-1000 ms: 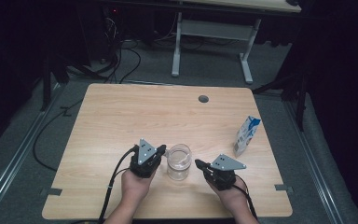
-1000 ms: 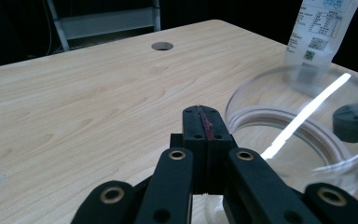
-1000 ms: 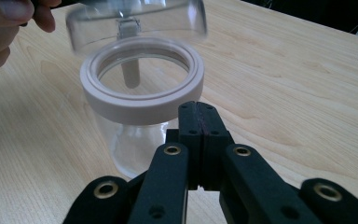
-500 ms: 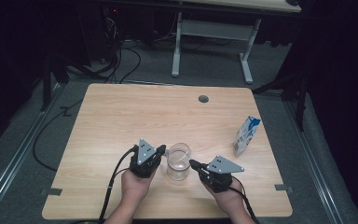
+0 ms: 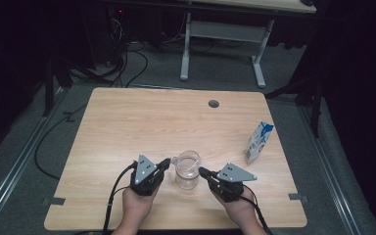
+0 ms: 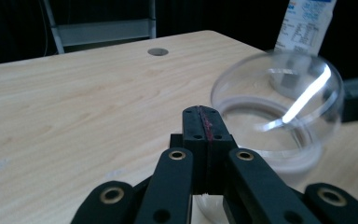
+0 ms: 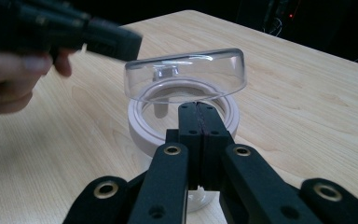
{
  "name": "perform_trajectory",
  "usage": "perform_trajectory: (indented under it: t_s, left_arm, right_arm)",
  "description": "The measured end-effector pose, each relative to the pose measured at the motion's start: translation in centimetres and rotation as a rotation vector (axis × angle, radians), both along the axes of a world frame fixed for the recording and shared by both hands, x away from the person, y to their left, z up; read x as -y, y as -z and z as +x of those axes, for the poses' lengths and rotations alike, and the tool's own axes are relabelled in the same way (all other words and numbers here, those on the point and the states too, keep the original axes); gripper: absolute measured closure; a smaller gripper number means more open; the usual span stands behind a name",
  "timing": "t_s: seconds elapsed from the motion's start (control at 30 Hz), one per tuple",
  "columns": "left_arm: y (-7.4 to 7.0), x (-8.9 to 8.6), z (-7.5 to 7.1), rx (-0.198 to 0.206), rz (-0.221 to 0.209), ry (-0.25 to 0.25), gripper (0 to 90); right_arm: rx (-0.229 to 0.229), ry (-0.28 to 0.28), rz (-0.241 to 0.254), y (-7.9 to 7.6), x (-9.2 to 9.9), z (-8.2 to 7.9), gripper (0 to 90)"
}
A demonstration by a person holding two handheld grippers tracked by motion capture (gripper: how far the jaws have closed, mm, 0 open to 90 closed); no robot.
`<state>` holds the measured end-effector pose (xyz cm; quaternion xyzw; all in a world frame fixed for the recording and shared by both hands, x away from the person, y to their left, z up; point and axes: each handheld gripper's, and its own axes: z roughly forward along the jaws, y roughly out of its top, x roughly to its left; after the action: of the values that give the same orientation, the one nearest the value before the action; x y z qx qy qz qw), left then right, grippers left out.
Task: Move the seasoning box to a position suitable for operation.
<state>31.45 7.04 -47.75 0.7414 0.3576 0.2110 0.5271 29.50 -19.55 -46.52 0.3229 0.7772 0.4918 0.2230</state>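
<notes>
The right gripper [image 5: 204, 171] has edged in toward the jar [image 5: 186, 170] since a second ago, when its tip stood clear of the glass. It is now at the jar's right side, just below centre of the high view. The left gripper [image 5: 165, 162] has kept its place at the jar's left side, beside the small tab that juts from the rim. I read this as both tips closing in on the lid [image 7: 185, 74], which already stands tilted up off the white neck, so the job looks like working that hinged lid, and the grip proper has not begun.

Both grippers are closed with nothing between the jaws. In each gripper view the two black jaws meet flat along a thin seam. Whether either tip touches the glass I cannot tell.

By count:
- one jar with one clear lid
- one carton [image 5: 259, 142], standing well apart at the right edge of the surface [image 5: 137, 122]
- one round hole [image 5: 213, 104] near the far edge
- two grippers, each in one hand
</notes>
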Motion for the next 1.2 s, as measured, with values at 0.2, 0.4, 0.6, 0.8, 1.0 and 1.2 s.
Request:
perform_trajectory:
  t_s: [0.2, 0.4, 0.6, 0.8, 1.0, 1.2]
  left_arm:
    - [0.7, 0.3, -1.3, -0.025, -0.003, 0.043, 90.0]
    - [1.0, 1.4, -1.9, -0.027, 0.007, 0.079, 90.0]
    - [1.0, 2.2, -2.1, -0.03, 0.007, 0.099, 90.0]
    - [0.7, 2.5, -2.3, -0.02, -0.002, 0.101, 90.0]
    - [0.7, 2.5, -2.2, -0.015, -0.013, 0.097, 90.0]
    - [0.5, 2.4, -2.2, -0.013, -0.024, 0.093, 90.0]
  right_arm:
    - [-0.001, 0.001, 0.002, -0.1, -0.2, 0.0, 89.9]
    - [0.007, -0.003, -0.004, -0.1, -0.5, -0.1, 90.0]
    - [0.01, -0.004, 0.002, -0.2, -0.5, -0.2, 89.9]
    - [0.012, -0.004, 0.001, -0.2, -0.5, -0.1, 89.9]
    - [-0.005, 0.01, -0.002, 0.3, -0.4, 0.3, 89.8]
    - [-0.005, 0.009, -0.004, 0.5, -0.5, 0.5, 89.8]
